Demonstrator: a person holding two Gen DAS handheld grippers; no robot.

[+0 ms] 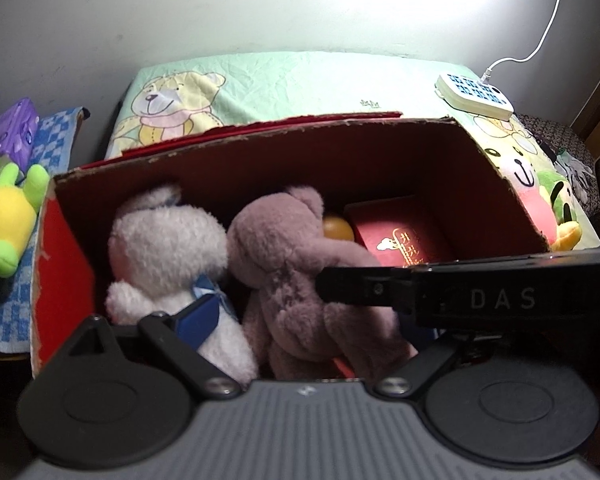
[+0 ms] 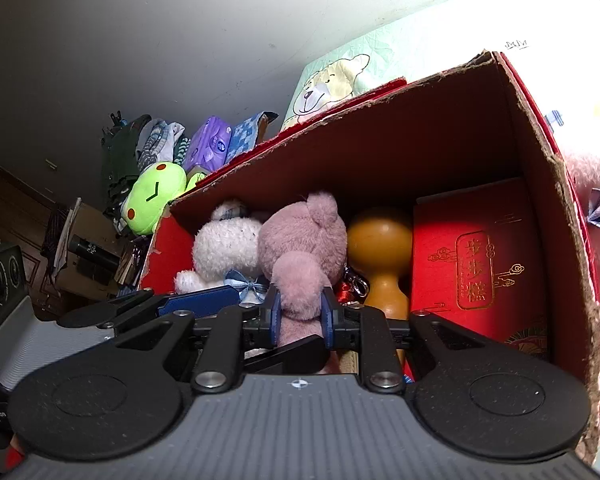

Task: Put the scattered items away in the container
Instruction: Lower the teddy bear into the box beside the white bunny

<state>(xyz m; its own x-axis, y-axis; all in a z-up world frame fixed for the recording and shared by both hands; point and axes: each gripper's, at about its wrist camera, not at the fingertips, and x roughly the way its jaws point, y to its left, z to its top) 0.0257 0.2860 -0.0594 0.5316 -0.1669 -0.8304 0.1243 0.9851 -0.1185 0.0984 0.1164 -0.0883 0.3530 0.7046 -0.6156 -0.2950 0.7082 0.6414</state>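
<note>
An open red cardboard box [image 1: 380,148] [image 2: 560,200] holds a white plush bear [image 1: 168,248] [image 2: 224,248], a pink plush bear [image 1: 300,280] [image 2: 300,248], a wooden gourd [image 1: 338,227] [image 2: 378,248] and a red gift box [image 1: 400,232] [image 2: 476,264]. My right gripper [image 2: 299,314] is shut on the pink bear inside the box; it also crosses the left wrist view [image 1: 360,286]. My left gripper [image 1: 296,320] is open at the box's near edge, its blue pad [image 1: 198,318] against the white bear.
A green and yellow plush [image 1: 4,208] [image 2: 152,196] lies left of the box on a blue checked towel [image 1: 48,136]. A pink plush [image 2: 596,240] sits to the right. A white power strip [image 1: 474,96] lies on the bear-print sheet [image 1: 284,84].
</note>
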